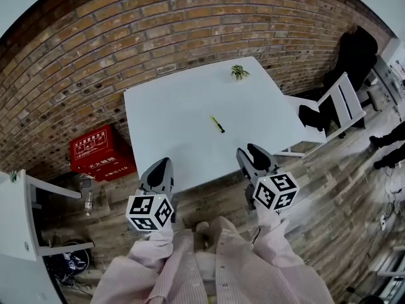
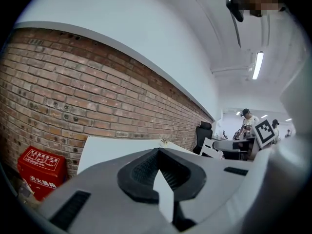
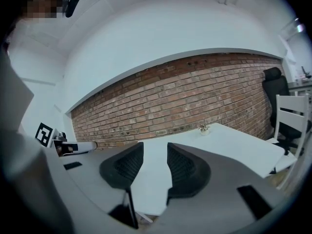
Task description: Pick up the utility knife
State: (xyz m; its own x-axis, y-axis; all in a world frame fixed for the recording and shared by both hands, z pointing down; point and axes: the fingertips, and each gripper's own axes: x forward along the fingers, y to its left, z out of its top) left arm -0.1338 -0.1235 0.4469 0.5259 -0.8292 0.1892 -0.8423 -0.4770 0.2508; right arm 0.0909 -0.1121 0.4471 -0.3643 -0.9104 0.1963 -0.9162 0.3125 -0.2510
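Observation:
The utility knife [image 1: 218, 124], a thin yellow and black tool, lies near the middle of the white table [image 1: 171, 106] in the head view. Both grippers hover over the floor just off the table's near edge, well short of the knife. My left gripper [image 1: 161, 165] has its fingertips touching and holds nothing; its own view shows the same left gripper [image 2: 157, 152] aimed over the table [image 2: 107, 150] toward the brick wall. My right gripper [image 1: 253, 152] is empty, and in its own view the right gripper [image 3: 155, 162] shows a clear gap between its pads. Neither gripper view shows the knife.
A small potted plant [image 1: 239, 72] stands at the table's far edge. A red box [image 1: 100, 151] sits on the floor left of the table. A white chair [image 1: 338, 103] and a person in black [image 1: 354, 52] are at the right. White furniture [image 1: 19, 214] stands at the near left.

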